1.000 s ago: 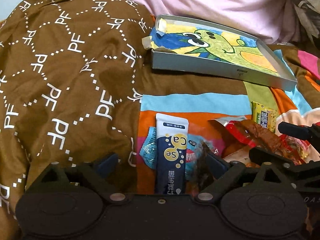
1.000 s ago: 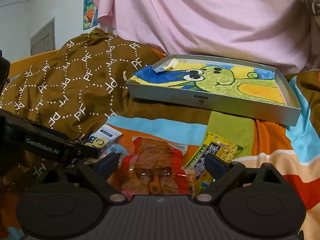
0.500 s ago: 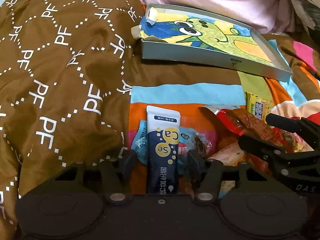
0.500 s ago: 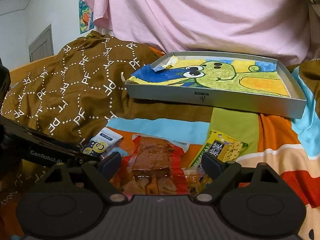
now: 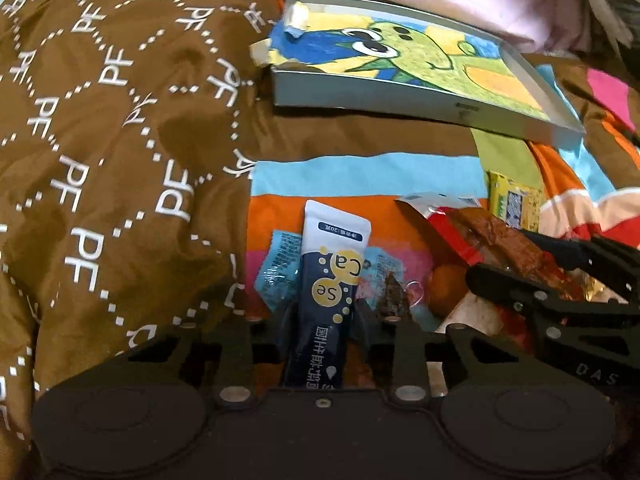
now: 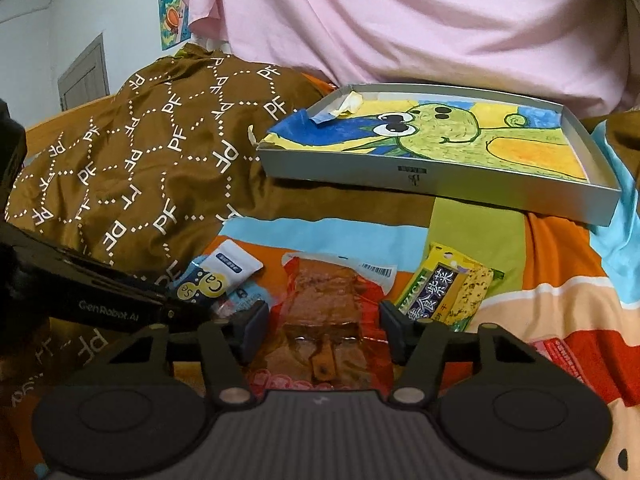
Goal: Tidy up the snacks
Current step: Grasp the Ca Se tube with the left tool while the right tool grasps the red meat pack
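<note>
Closing on the navy sachet [image 5: 326, 304], my left tool [image 5: 322, 316] now has both fingers pressed on its sides; 1 s ago they stood wide apart. So the grip looks done & a lift toward the grey tray [image 6: 404, 178] should be next, I think. Right tool [image 6: 323, 330] has narrowed too, but its fingers are not yet touching the red jerky pack [image 6: 324, 312] between them. All snacks lie on the bed, near the tray. The sachet's lower end is hidden under the tool body; the blue wrapper [image 5: 280, 268] beneath is hard to read.
</note>
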The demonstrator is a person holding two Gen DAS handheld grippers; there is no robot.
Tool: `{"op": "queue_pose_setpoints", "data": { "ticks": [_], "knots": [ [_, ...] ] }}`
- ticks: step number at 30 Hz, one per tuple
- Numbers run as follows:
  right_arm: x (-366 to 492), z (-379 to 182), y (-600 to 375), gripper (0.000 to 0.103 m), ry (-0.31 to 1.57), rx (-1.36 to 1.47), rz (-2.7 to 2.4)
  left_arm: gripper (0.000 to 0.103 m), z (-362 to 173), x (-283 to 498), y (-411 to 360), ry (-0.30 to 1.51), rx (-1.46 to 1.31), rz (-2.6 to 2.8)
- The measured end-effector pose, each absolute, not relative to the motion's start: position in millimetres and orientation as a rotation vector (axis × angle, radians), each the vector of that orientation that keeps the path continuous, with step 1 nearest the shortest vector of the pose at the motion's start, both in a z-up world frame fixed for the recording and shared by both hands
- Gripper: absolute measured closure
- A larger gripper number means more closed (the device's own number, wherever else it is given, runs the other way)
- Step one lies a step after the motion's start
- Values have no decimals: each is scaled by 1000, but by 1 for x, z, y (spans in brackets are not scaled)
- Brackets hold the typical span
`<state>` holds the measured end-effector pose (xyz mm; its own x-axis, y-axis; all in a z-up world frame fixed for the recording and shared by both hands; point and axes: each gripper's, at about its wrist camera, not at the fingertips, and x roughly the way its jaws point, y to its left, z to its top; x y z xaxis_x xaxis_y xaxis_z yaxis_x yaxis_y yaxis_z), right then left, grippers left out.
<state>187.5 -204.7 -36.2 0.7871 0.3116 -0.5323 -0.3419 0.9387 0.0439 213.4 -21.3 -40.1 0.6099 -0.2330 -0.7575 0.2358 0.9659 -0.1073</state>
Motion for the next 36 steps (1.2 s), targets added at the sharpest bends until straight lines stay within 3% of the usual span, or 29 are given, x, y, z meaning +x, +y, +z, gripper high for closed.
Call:
{"op": "queue_pose_setpoints", "data": {
  "ticks": [7,15,24,36],
  "knots": [
    [177,-33,-196,45,533,-183,338,75,-33,214,-29,913,61,-242],
    [151,-30,-181,49,358,-449,284,75,-11,210,-41,840,78,-157],
    [160,-6,-209,49,242,-390,184,75,50,233,-64,692,21,-126],
    [219,35,-292,49,90,-176,-8,75,115,321,-135,468,-113,-127]
  ]
}}
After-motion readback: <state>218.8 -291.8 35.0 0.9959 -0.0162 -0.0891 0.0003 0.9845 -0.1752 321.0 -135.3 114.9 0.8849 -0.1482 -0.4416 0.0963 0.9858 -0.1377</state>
